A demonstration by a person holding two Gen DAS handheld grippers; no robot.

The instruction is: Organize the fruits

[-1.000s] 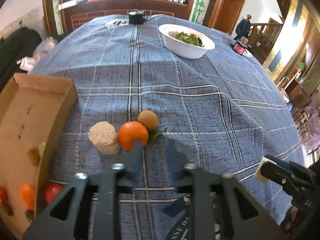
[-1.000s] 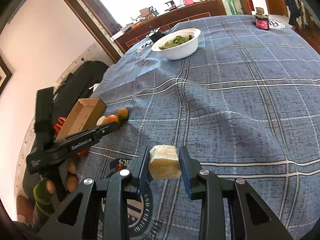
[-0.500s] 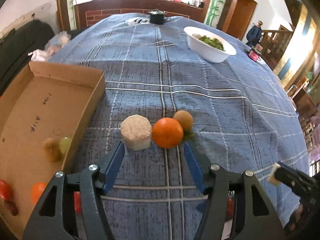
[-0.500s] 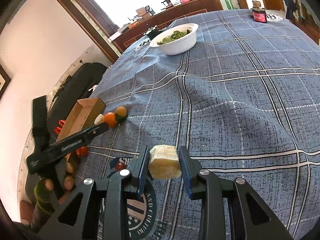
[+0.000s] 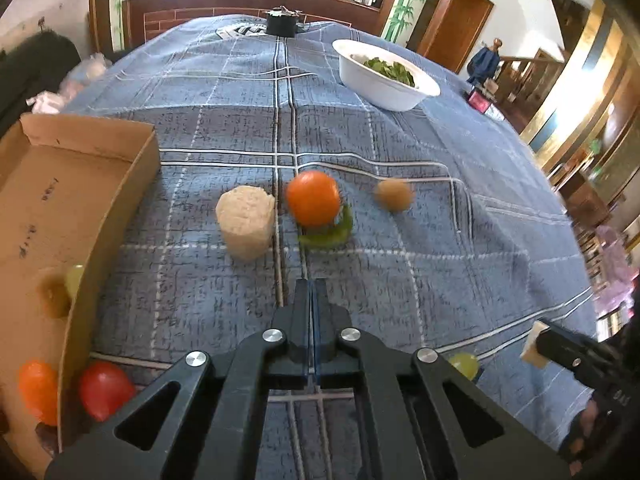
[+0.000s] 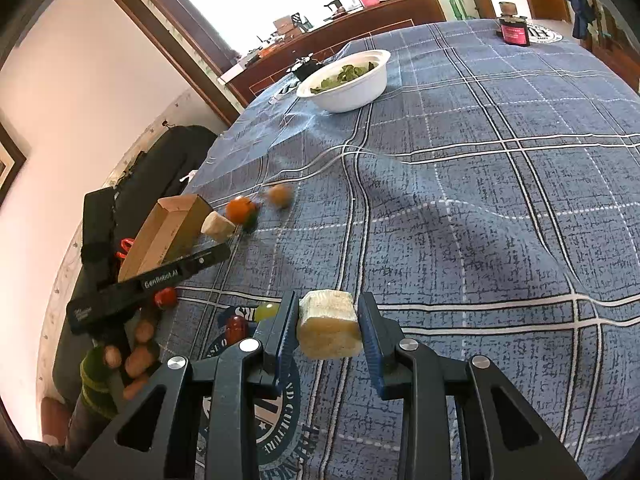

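Three loose pieces on the blue checked tablecloth (image 5: 400, 280), just ahead of the left gripper (image 5: 314, 286): pale cut chunk (image 5: 246, 222), orange (image 5: 313, 199) touching a green leaf (image 5: 336, 232), small brown round fruit (image 5: 394, 195) apart to the right and blurred. Left gripper just closed, pressed tight together, nothing between the jaws, stopped short of the orange. Right gripper (image 6: 328, 304) pinching a second pale chunk (image 6: 330, 332) by its sides, clear of the cloth. Open cardboard box (image 5: 132, 200) at left, already holding a few small fruits (image 5: 38, 390). Red round fruit (image 5: 105, 390) just outside its near wall, green grape (image 5: 464, 364) close to the near table edge.

Probably firm-skinned, round and smooth, that orange, so likely to roll or squirt out of a glancing pinch. Best taken across the widest middle, pads on opposite sides, jaws spread wide before coming down. Leaf beneath apt to slide, so better left alone. Pale chunks seemingly light and a little crumbly at the surface: gentle hold on opposite sides. Brown fruit small, apt to roll at a touch: approach squarely from above. Grape thin-skinned, so lightest squeeze only.
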